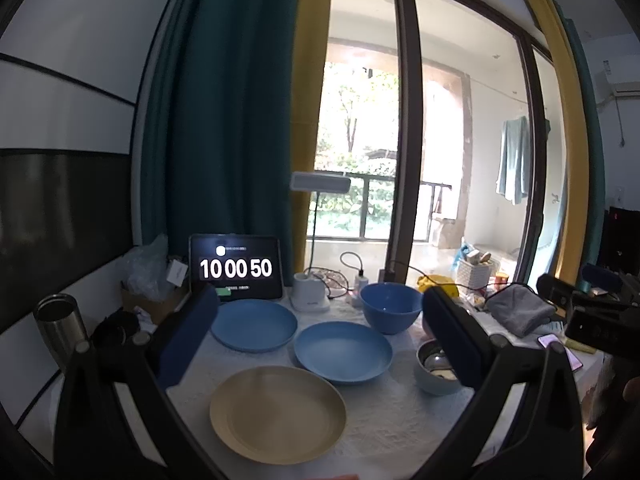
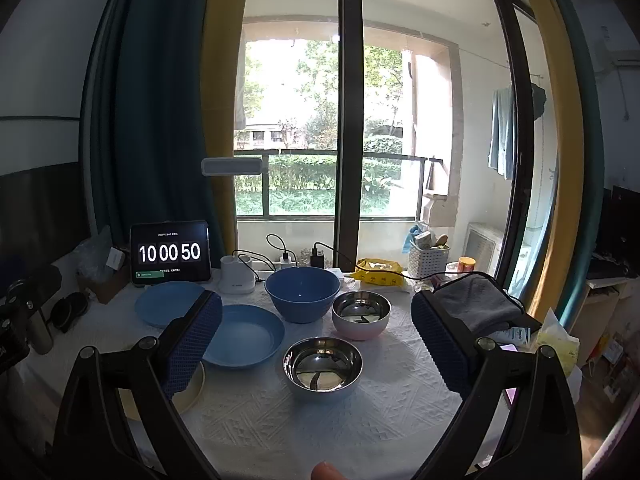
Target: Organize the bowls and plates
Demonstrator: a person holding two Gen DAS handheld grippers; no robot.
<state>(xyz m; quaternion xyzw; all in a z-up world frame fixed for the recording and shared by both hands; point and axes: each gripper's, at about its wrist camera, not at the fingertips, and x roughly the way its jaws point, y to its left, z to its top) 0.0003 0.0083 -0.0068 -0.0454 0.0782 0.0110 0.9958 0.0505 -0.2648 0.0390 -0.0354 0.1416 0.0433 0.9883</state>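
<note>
A white cloth-covered table (image 2: 320, 412) is sitting before a tall window. Both the left gripper (image 1: 316, 332) and right gripper (image 2: 316, 340) are hovering wide open, holding nothing. Three plates, yellow plate (image 1: 278, 414) nearest, and three bowls, steel bowl (image 2: 322, 368) nearest, are lying apart, unstacked. Sorting is seemingly just starting; stacking next needs a rim grasp.

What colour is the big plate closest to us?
The round flat plate nearest the camera is pale yellow, seen best in the left wrist view.

Each gripper (image 1: 320, 336) (image 2: 316, 344) has black angular arms, round silver screws, textured dark-blue pads.
</note>
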